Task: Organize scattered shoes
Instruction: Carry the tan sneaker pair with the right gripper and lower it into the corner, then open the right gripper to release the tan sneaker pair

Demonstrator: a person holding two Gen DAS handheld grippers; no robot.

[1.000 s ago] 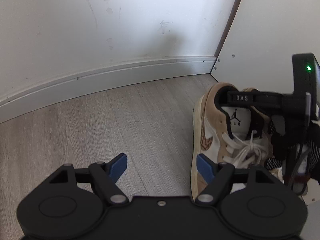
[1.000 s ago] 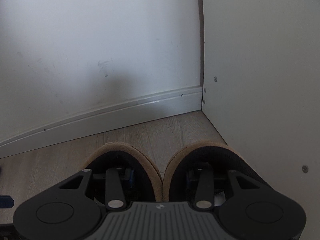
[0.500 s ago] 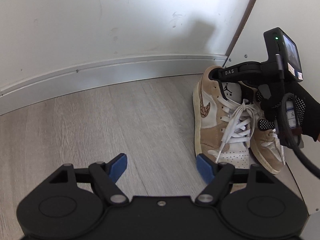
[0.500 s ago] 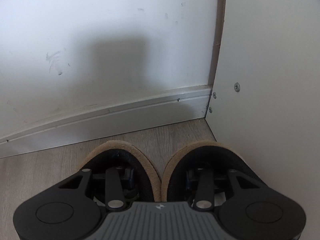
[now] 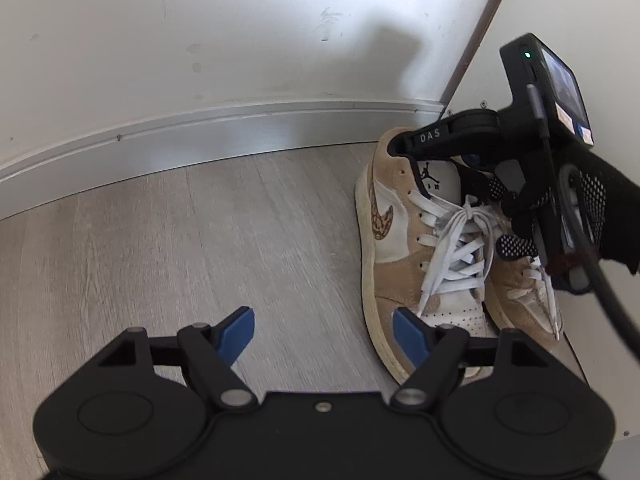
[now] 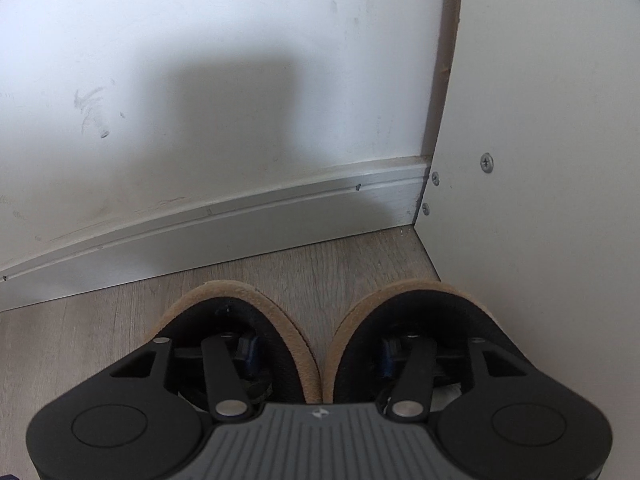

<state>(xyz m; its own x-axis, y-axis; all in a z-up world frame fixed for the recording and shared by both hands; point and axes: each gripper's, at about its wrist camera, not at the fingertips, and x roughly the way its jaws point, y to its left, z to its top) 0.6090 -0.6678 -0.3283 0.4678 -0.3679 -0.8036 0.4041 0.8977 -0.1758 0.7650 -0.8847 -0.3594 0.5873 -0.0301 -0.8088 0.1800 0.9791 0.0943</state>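
Observation:
A pair of tan and white sneakers stands side by side on the floor in the corner, toes toward me: the left sneaker (image 5: 396,248) and the right sneaker (image 5: 516,292). My right gripper (image 6: 318,354) has one finger down inside each collar, with the tan inner rims (image 6: 304,344) between the jaws. Its jaws are opening and the blue pads (image 6: 246,354) stand a little off the linings. My left gripper (image 5: 322,330) hangs open over bare floor just left of the left sneaker's toe, holding nothing.
A white wall with a skirting board (image 5: 200,136) runs behind the shoes. A white cabinet side panel (image 6: 540,160) closes the corner on the right. A gloved hand (image 5: 600,208) holds the right gripper. Grey wood-look floor (image 5: 180,240) lies to the left.
The right gripper carried the pair away from the left gripper, into the corner by the skirting board. Its fingers have since spread slightly inside the collars. The left gripper stayed open.

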